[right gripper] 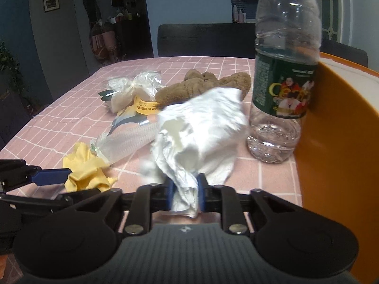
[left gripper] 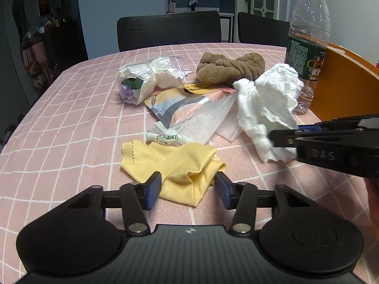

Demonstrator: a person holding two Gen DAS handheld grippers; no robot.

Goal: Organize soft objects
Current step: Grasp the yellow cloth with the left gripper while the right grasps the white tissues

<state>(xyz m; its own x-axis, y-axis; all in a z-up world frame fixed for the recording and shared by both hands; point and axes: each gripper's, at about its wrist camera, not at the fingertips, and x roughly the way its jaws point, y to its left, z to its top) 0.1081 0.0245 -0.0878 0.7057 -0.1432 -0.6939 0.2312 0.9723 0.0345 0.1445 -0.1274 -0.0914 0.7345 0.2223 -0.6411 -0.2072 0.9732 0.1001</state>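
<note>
Right wrist view is showing the right claw [right gripper: 184,195] pinching the white tissue [right gripper: 201,127], whose crumpled bulk is rising just ahead of its pads. In the left wrist view the left claw [left gripper: 187,189] is standing half open around the yellow cloth [left gripper: 175,165], which is lying on the bench [left gripper: 59,130]; the pads are at the cloth's sides, grip uncertain. Beyond both claws the brown towel [left gripper: 229,68] is resting

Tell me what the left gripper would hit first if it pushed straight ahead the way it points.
The yellow cloth: it already lies between the left gripper pads. Beyond it, probably the mesh-wrapped packet, though depth is unclear.
</note>
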